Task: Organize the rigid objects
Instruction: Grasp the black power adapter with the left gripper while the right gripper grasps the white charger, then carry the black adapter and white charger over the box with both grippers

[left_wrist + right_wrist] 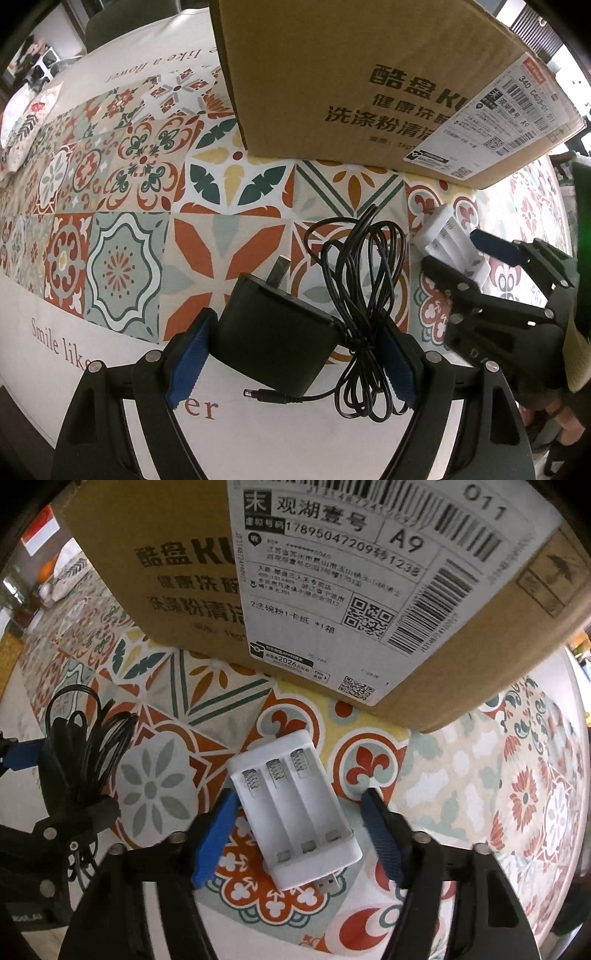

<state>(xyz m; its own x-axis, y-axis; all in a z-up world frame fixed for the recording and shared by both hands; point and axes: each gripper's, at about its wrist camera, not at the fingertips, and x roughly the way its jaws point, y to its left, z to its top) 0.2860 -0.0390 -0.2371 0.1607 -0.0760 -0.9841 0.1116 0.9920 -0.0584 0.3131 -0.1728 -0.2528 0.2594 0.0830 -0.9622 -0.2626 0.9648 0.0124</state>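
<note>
A black power adapter (pixel 275 334) with a bundled black cable (pixel 364 295) lies on the patterned tablecloth between the blue pads of my left gripper (pixel 295 350); the jaws stand open around it, close to its sides. A white three-slot battery charger (pixel 295 808) with a USB plug lies between the pads of my right gripper (pixel 301 834), which is open, with gaps on both sides. In the left wrist view the right gripper (pixel 476 251) and the charger (pixel 448 240) show at the right. In the right wrist view the cable (pixel 88 746) shows at the left.
A large cardboard box (pixel 369 85) with a shipping label stands just behind both objects; it also shows in the right wrist view (pixel 166 572). The tablecloth (pixel 122 192) stretches left and far. Small items lie at the far left edge (pixel 22 122).
</note>
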